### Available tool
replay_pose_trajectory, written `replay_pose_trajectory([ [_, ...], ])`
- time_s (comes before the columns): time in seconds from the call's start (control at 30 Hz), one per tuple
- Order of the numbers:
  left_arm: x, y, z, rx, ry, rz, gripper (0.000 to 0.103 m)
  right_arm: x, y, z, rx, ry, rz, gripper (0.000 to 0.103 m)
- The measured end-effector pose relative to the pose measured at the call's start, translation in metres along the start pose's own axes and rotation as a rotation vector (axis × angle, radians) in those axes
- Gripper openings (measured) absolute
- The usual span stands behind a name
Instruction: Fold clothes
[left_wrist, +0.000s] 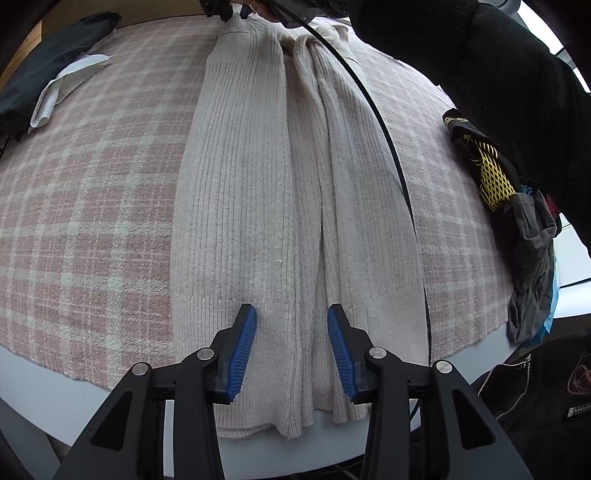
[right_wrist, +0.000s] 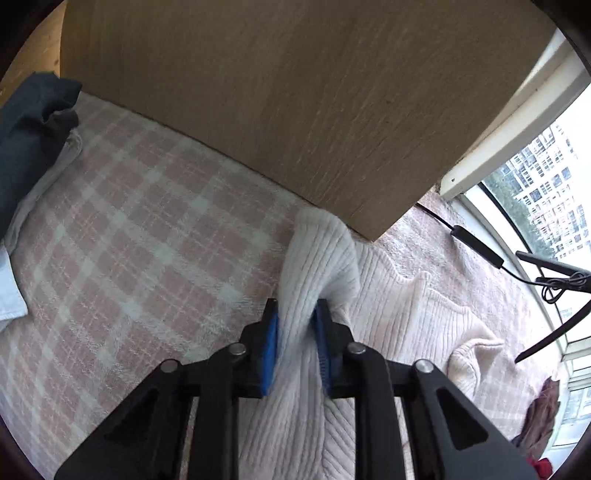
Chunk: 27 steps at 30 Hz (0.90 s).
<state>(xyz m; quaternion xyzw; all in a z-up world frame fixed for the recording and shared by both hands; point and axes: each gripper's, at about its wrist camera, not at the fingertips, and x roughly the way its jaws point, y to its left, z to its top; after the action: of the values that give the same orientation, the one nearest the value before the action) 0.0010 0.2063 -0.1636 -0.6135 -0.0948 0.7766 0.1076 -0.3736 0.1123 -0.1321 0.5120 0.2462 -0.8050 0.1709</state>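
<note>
The cream ribbed knit garment (left_wrist: 295, 192) is laid lengthwise on the pink plaid-covered bench (left_wrist: 92, 206), sides folded inward. Its far end is gripped by the right tongs (right_wrist: 297, 332); the left tongs (left_wrist: 291, 343) are held released above the hem. Both ends should be kept level. Room is limited by the wooden panel (right_wrist: 277, 103) and the side clothing piles (left_wrist: 524, 236).

The cream ribbed knit sweater (left_wrist: 295, 184) lies lengthwise on the pink-and-white checked blanket (left_wrist: 92, 221), its near hem hanging over the table edge. The left gripper (left_wrist: 291, 347) sits above that hem. At the far end, the right gripper (right_wrist: 295, 347) is clamped on the knit in front of the light wooden panel (right_wrist: 295, 92). A dark folded garment (left_wrist: 48, 66) lies far left; a black-and-yellow clothing pile (left_wrist: 517, 206) lies right.
</note>
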Motion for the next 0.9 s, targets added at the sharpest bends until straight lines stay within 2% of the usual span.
replay_pose_trajectory([
  [0.1,0.0,-0.001,-0.001,-0.003,-0.004,-0.003,0.039,-0.004,-0.026,0.001,0.141,-0.032,0.176,0.008],
  [0.2,-0.001,0.0,-0.003,-0.012,-0.006,-0.009,0.039,-0.008,-0.052,0.003,0.283,-0.064,0.355,0.007],
  [0.3,0.001,0.0,-0.003,-0.008,-0.004,-0.008,0.039,-0.013,-0.039,0.006,0.228,-0.109,0.409,0.007],
  [0.33,0.001,0.0,-0.002,-0.005,-0.002,-0.007,0.039,-0.008,-0.031,0.008,0.2,-0.091,0.403,0.007],
  [0.43,0.001,-0.001,-0.001,-0.005,0.001,-0.005,0.039,-0.022,-0.05,0.002,0.239,-0.121,0.435,0.008],
  [0.6,-0.002,0.003,-0.006,-0.032,-0.016,-0.018,0.039,-0.048,-0.083,-0.008,0.31,-0.176,0.492,0.023],
  [0.67,-0.005,0.003,-0.008,-0.041,-0.024,-0.019,0.039,-0.058,-0.097,-0.012,0.338,-0.198,0.514,0.024],
  [0.77,-0.007,0.003,-0.013,-0.047,-0.032,-0.02,0.039,-0.045,-0.112,-0.005,0.285,-0.141,0.59,0.026],
  [0.9,-0.004,0.0,-0.016,-0.045,-0.027,-0.011,0.039,-0.024,-0.105,-0.014,0.209,-0.069,0.656,0.026],
])
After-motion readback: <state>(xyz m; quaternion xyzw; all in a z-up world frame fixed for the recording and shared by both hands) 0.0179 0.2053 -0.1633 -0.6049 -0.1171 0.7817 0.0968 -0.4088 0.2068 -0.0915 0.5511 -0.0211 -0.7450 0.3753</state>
